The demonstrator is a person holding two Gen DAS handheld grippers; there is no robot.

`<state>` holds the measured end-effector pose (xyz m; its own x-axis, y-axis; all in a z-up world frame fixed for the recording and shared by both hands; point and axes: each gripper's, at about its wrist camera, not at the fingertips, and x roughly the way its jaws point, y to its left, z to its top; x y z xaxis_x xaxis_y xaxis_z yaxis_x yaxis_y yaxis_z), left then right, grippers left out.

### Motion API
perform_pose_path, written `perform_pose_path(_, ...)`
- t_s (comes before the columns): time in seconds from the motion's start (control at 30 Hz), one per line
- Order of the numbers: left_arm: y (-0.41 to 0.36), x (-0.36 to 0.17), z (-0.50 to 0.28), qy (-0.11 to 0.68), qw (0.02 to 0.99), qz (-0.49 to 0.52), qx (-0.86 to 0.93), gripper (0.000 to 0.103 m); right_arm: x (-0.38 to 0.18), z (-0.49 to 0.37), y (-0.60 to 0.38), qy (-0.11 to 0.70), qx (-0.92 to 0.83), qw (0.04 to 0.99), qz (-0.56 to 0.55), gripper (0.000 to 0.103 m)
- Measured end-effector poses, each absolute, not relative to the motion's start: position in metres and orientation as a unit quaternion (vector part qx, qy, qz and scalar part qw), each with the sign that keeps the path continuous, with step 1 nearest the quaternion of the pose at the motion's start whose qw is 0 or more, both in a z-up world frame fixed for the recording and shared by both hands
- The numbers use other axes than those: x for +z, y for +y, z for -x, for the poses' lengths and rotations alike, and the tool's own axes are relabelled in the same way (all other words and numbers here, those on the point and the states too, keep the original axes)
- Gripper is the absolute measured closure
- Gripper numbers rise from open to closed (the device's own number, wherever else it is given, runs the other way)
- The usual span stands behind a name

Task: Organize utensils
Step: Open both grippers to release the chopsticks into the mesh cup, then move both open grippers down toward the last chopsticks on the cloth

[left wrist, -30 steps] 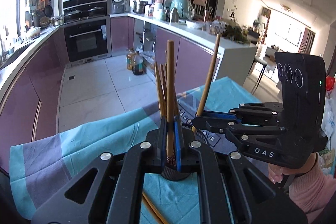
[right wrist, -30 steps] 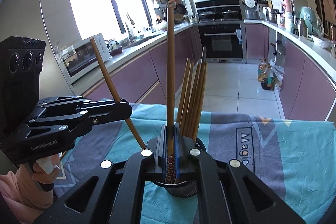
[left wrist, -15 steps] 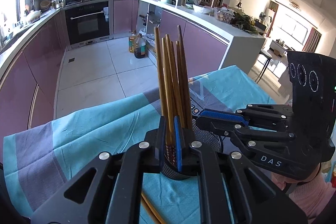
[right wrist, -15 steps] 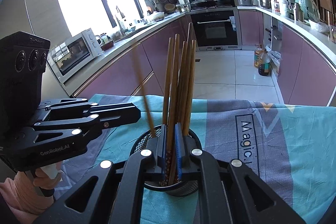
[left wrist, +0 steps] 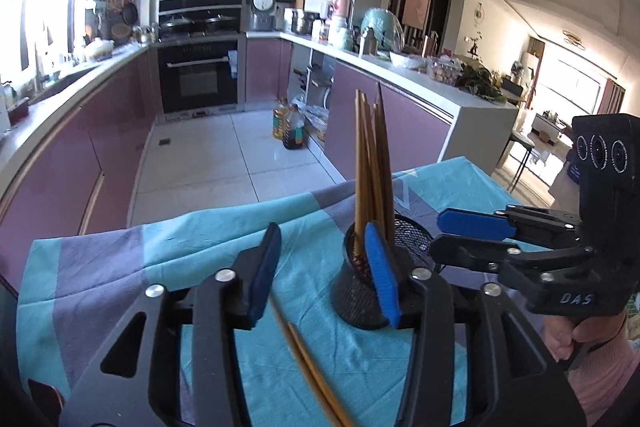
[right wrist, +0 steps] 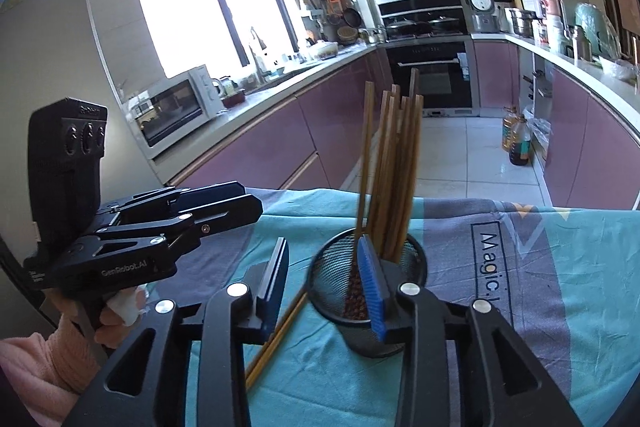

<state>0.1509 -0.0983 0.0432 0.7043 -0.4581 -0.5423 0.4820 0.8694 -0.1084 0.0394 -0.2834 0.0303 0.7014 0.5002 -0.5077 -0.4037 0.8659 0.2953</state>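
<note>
Tabletop (left wrist: 100, 267) draped in a blue-and-grey cloth (right wrist: 580, 267), filling the lower half of both views. Left tongs (left wrist: 324, 271) at lower centre of the left wrist view, jaws apart and empty; right tongs (right wrist: 326, 285) at lower centre of the right wrist view, likewise apart. Black mesh holder (right wrist: 416, 259), centre frame, standing on the cloth with a bundle of chopsticks (right wrist: 394, 171) upright inside. Two loose chopsticks (left wrist: 308, 363) lying on the cloth, just left of the holder.

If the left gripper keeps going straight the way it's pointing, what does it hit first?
Probably the black mesh holder: the left gripper is open, its right finger overlapping the holder's near wall. Depth is unclear.
</note>
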Motion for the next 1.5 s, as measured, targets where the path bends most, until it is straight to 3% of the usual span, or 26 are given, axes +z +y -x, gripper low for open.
perform_pose_path(0.3,-0.048,0.024,-0.111,0.267,0.941,-0.015,-0.208,0.036,0.005,-0.011,-0.242,0.328,0.283,0.900,-0.041,0.056)
perform_pose_path(0.73,-0.010,-0.040,-0.084,0.322,0.932,-0.014,-0.166,0.036,-0.061,-0.003,-0.198,0.418,0.269,0.867,-0.013,0.055)
perform_pose_path(1.3,-0.028,-0.066,-0.091,0.361,0.916,-0.024,-0.173,0.038,-0.079,0.000,-0.186,0.435,0.239,0.867,0.033,0.056)
perform_pose_path(1.5,-0.034,-0.070,-0.094,0.368,0.912,-0.030,-0.178,0.038,-0.076,-0.008,-0.188,0.440,0.227,0.868,0.028,0.067)
